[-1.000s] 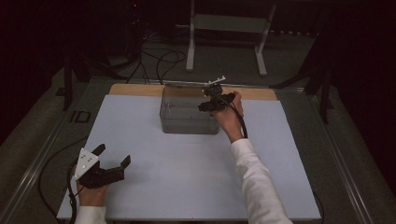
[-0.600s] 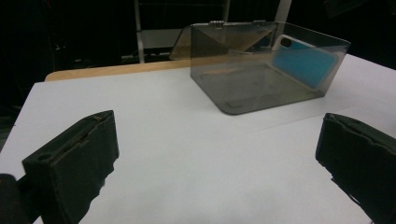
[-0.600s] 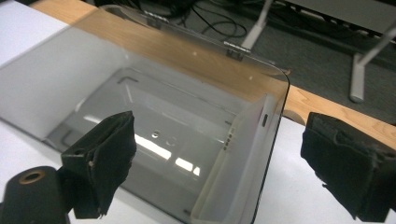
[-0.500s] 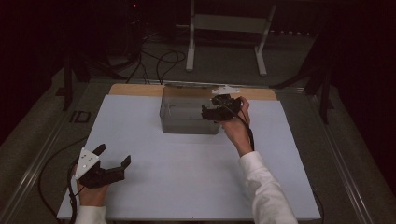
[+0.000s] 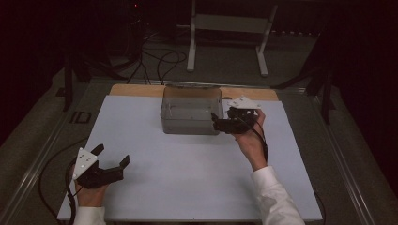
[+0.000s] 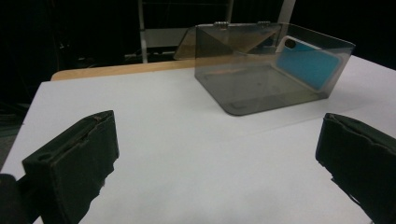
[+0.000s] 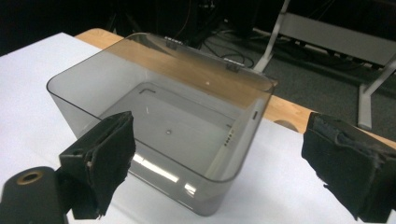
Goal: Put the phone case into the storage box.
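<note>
A clear smoky plastic box [image 5: 191, 109] sits toward the far edge of the white table [image 5: 187, 187], just in front of the strip of bare wood that shows along the back. Its lid is hinged at the far side and looks folded back behind it, so the top is open. A phone [image 6: 308, 63] with a blue back leans upright inside, flat against the box's right-hand wall; from the right gripper view only its thin edge shows through that wall. The right gripper [image 5: 224, 125] is right beside the box at its near right corner, jaws spread wide and holding nothing, the corner lying between them in its own view. The left gripper [image 5: 110, 165] rests well away from the box, near the table's front left corner, its jaws also wide apart and empty. To my eye the box is light, stiff and smooth, so it would likely skate on the table if nudged, and its thin walls may flex or slip under a hard squeeze. I'd take it by the rim of the right wall, one jaw inside and one outside. The phone is slick and thin, and probably best pinched across its flat faces near the top edge.
</note>
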`<state>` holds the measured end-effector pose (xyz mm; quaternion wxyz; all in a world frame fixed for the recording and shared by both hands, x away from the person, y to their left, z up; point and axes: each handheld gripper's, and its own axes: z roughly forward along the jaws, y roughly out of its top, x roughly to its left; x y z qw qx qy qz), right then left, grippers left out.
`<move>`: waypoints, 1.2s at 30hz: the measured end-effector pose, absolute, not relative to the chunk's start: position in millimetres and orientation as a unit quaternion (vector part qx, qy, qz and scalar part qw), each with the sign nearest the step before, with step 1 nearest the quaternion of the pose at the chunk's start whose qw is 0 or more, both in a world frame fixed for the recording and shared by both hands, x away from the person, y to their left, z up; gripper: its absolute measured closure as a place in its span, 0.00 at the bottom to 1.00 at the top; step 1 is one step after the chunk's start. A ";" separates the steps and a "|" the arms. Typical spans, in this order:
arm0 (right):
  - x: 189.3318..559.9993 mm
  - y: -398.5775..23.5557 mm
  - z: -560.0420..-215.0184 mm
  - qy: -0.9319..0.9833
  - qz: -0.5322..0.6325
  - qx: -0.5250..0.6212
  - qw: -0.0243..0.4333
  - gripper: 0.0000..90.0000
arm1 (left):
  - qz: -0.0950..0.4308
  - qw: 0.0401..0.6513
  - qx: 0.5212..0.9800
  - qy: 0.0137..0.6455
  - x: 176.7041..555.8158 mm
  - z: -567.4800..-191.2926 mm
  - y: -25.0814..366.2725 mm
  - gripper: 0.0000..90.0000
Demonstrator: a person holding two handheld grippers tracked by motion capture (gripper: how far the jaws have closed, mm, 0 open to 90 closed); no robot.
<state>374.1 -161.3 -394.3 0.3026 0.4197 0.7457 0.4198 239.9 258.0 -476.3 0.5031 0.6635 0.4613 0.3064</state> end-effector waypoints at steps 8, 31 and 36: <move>347.3 -184.8 -404.7 0.737 0.437 0.412 0.310 0.11 | 0.309 0.492 0.670 0.462 240.0 -472.8 258.6 0.00; 290.3 -234.6 -427.0 0.731 0.443 0.402 0.328 0.11 | 0.309 0.484 0.683 0.451 239.7 -461.4 266.0 0.00; 284.3 -243.2 -430.8 0.734 0.437 0.410 0.319 0.11 | 0.310 0.485 0.681 0.452 238.7 -460.1 268.2 0.00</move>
